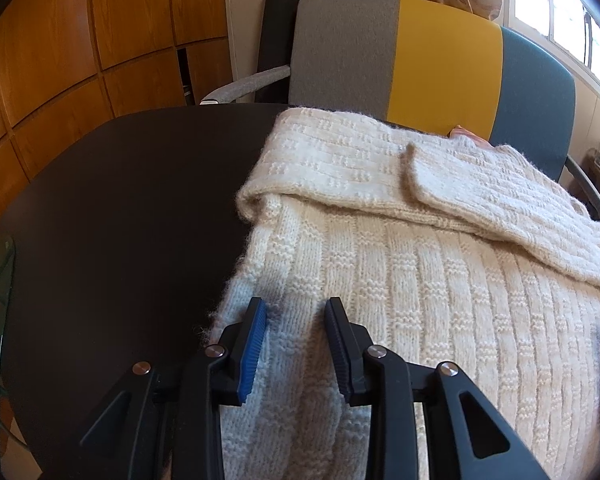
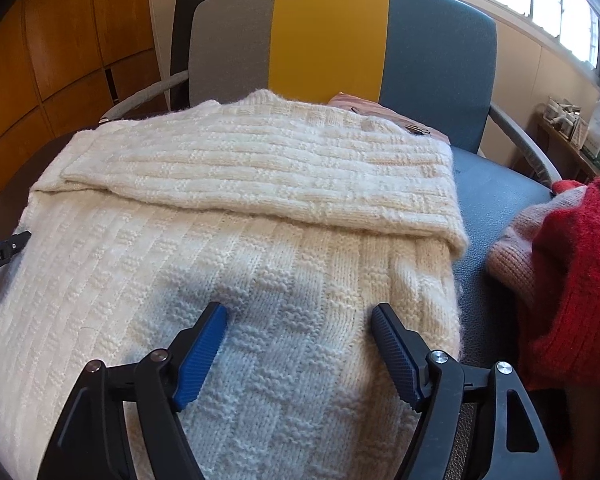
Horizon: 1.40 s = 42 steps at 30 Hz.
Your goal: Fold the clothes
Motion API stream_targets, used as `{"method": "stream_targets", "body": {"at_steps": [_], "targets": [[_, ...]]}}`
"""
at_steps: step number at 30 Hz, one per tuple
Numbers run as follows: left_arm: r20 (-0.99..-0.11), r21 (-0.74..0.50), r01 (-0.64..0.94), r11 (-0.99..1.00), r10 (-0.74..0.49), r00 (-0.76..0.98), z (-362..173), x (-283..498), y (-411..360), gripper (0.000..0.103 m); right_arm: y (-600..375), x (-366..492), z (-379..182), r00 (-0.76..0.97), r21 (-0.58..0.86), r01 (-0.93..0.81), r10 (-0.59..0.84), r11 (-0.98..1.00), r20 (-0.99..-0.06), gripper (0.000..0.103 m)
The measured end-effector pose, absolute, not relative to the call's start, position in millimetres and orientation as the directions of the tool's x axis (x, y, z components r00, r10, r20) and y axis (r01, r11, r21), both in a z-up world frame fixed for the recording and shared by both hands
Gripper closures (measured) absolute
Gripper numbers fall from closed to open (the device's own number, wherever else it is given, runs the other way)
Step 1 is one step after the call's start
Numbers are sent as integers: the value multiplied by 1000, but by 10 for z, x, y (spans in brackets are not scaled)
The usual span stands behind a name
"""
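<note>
A cream knitted sweater point(image 1: 420, 280) lies flat, with its sleeves folded across the far part point(image 2: 260, 168). In the left wrist view it rests on a dark round table point(image 1: 120, 200). My left gripper point(image 1: 296, 304) hovers over the sweater's near left edge, its fingers apart with knit showing between them. Over the near right part my right gripper point(image 2: 300, 312) stands open wider, just inside the sweater's right edge. Neither gripper visibly pinches the cloth. A bit of the left gripper's body point(image 2: 4, 248) shows at the left edge of the right wrist view.
A chair with a grey, yellow and blue back point(image 2: 328, 40) stands behind the sweater, its blue seat point(image 2: 500, 184) to the right. A red knit garment point(image 2: 572, 280) and a pale pink one point(image 2: 512, 252) lie at the right. Wooden panels point(image 1: 60, 60) line the left wall.
</note>
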<state>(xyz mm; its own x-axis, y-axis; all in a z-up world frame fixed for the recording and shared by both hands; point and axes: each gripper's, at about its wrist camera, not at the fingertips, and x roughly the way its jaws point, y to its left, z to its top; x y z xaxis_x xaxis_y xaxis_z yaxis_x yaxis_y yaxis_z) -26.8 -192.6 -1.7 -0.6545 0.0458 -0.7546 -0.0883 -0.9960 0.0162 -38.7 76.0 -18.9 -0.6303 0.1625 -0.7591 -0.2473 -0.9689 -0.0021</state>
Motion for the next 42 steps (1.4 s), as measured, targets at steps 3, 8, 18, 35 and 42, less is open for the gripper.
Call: {"method": "stream_targets", "body": {"at_steps": [3,8,18,35,42], "targets": [[-755,10,-89,-996,51,-654,-16,-295,-1942,72,767,-394,-188,-630,-3,-249,164,-969,-759,26],[-753,12,-89,-996,49,-656,-17,-324,-1936,72,770,-398,-190,-629,-6,-250,167,-968,-759,26],[-756,-56,-107,-993,112,-645,7,-371,-2021,72,815,-367,-138,-632,34,-249,136,-968,-763,25],[-657,-550,-242,-800,592,-466,-65,421,-3494,68,952,1341,159,-651,339,-232,-113,-912,-751,46],[-575,-654,-313,-689,721,-386,-174,679,-3532,63,892,1690,-128,-627,444,-234,-215,-865,-749,54]]}}
